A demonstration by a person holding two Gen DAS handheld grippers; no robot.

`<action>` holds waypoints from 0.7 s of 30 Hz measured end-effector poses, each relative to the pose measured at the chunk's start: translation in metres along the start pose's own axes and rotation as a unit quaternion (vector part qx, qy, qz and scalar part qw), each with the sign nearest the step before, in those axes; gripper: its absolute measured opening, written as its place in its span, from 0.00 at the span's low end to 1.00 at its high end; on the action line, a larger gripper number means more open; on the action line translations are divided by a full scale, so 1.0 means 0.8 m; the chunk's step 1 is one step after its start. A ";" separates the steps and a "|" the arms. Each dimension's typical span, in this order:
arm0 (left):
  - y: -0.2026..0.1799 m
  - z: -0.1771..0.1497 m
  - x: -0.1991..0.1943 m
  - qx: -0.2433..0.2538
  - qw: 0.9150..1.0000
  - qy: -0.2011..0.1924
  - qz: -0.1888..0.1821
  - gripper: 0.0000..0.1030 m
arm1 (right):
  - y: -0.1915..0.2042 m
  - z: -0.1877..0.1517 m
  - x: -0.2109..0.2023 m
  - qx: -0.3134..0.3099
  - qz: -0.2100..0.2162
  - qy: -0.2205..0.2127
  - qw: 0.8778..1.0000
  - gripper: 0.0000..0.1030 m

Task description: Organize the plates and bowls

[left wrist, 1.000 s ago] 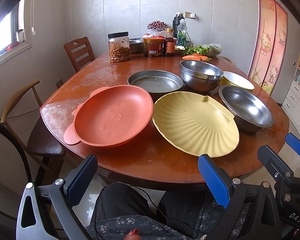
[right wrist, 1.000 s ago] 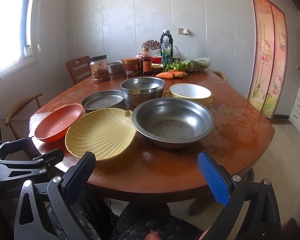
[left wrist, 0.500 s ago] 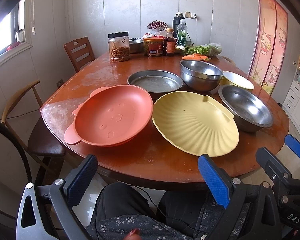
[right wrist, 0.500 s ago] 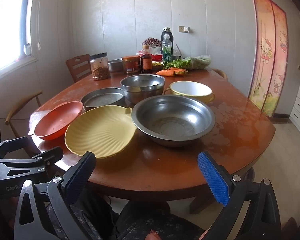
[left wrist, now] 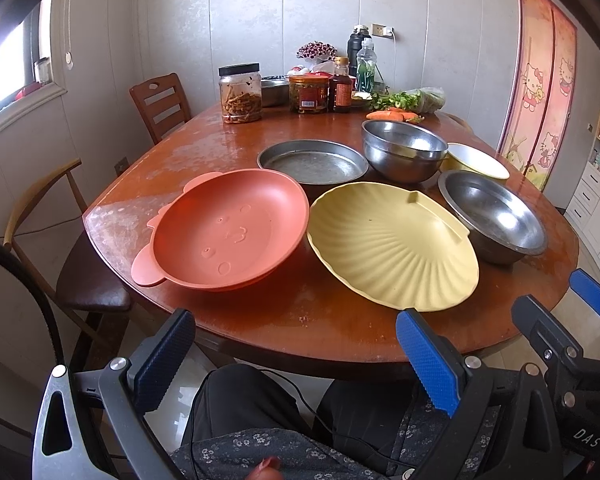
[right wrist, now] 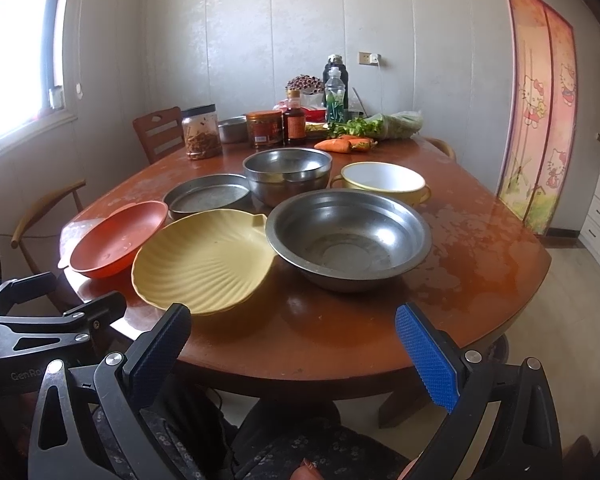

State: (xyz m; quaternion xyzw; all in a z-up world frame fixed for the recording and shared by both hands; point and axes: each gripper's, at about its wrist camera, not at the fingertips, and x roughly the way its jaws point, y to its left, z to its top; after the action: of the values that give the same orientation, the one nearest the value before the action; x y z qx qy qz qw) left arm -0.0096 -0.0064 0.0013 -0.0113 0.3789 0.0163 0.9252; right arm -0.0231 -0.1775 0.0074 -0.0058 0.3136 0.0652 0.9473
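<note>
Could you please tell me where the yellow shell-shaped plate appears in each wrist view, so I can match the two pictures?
Left wrist view: the yellow shell-shaped plate lies centre-right, near the table edge, between the orange plate and the wide steel bowl.
Right wrist view: the same plate lies left of centre, its rim beside that steel bowl.
Shared landmark: the black-lidded jar at the far side.

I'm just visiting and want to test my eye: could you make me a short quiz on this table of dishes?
1. True or false: the orange plate is stacked on the shell-shaped yellow plate.
2. How many bare metal dishes sit among the plates?
3. Which holds something: A left gripper, B right gripper, C neither?

Key: 1 false, they lie side by side. 2 three. 3 C, both sets of jaws are open and short of the table.
</note>
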 end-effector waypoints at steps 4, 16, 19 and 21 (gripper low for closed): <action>0.000 0.000 0.000 0.001 1.000 -0.001 0.000 0.98 | 0.000 0.000 0.000 -0.001 0.002 -0.001 1.000 0.99; 0.010 -0.001 -0.002 -0.009 1.000 -0.005 -0.017 0.98 | 0.002 0.000 0.000 0.004 0.007 -0.009 1.000 0.99; 0.019 0.000 0.001 -0.018 1.000 -0.001 -0.020 0.98 | 0.004 0.002 0.002 0.006 0.015 -0.010 1.000 0.99; 0.025 0.001 0.002 -0.024 0.999 0.000 -0.023 0.98 | 0.007 0.003 0.004 0.005 0.023 -0.009 1.000 0.99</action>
State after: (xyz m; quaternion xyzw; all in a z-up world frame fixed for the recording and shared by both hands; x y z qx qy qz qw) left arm -0.0086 0.0134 0.0010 -0.0420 0.3781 0.0043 0.9248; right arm -0.0201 -0.1718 0.0074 0.0069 0.3058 0.0853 0.9482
